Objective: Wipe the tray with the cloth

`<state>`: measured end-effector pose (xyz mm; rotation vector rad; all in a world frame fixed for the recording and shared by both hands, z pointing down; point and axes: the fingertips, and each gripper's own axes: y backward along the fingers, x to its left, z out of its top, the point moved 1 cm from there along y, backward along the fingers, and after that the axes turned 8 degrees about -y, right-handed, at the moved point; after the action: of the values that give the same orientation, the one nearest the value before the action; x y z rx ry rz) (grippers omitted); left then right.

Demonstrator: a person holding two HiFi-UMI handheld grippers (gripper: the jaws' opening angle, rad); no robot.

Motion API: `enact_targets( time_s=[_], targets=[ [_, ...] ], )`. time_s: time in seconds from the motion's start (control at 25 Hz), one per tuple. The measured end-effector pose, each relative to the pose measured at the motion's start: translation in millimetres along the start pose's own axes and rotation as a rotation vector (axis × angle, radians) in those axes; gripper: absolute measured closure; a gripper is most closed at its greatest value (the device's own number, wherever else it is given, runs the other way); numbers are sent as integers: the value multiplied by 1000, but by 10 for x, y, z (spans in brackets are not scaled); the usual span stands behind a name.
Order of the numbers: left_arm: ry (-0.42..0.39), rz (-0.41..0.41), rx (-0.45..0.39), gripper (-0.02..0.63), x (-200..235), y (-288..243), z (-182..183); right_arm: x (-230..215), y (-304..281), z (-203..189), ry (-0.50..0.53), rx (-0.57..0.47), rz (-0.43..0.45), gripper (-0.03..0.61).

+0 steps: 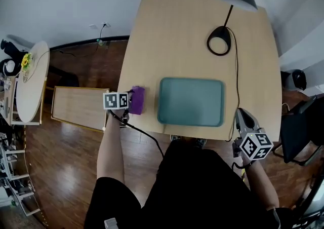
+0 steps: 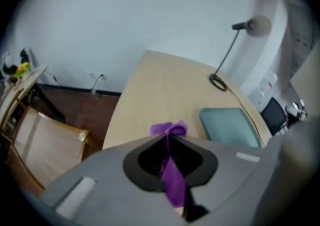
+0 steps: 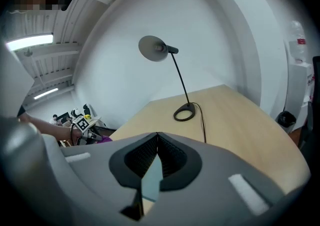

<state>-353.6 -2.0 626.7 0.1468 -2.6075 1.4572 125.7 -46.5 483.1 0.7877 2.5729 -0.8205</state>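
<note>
A purple cloth (image 1: 137, 100) lies bunched on the wooden table (image 1: 177, 35), just left of the teal tray (image 1: 191, 101). My left gripper (image 1: 129, 102) is at the cloth's left side. In the left gripper view its jaws are shut on the cloth (image 2: 173, 177), and a purple tuft sticks out past the left gripper's tips (image 2: 167, 135). The tray (image 2: 230, 126) lies flat to the right with nothing on it. My right gripper (image 1: 242, 116) hovers off the table's front right corner, apart from the tray. In its own view the right gripper (image 3: 157, 134) has its jaws together with nothing gripped.
A black desk lamp (image 1: 219, 40) stands at the table's far right, its cable (image 1: 237, 78) running toward the front edge past the tray. A low wooden bench (image 1: 78, 107) and a round white table (image 1: 31, 78) stand left. A black chair (image 1: 298, 131) is at the right.
</note>
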Motion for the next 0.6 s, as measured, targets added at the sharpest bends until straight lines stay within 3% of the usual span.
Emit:
enact_targets(
  time_s=[0.16, 0.32, 0.4, 0.48, 0.52, 0.6],
  targets=[
    [167, 105, 18, 556, 556, -78, -262, 25, -116, -48, -30, 17, -34, 574],
    [228, 288, -100, 525, 909, 322, -271, 188, -234, -101, -29, 31, -26, 574],
    [88, 353, -141, 526, 717, 615, -171, 248, -315, -94, -28, 26, -23, 574],
    [-135, 306, -111, 509, 203, 651, -84, 298, -385, -96, -34, 21, -19, 574],
    [-212, 268, -81, 417, -14, 546, -73, 328, -412, -100, -38, 21, -15, 574],
    [-255, 225, 4, 289, -161, 207, -141, 413, -460, -105, -37, 21, 0, 574]
  ],
)
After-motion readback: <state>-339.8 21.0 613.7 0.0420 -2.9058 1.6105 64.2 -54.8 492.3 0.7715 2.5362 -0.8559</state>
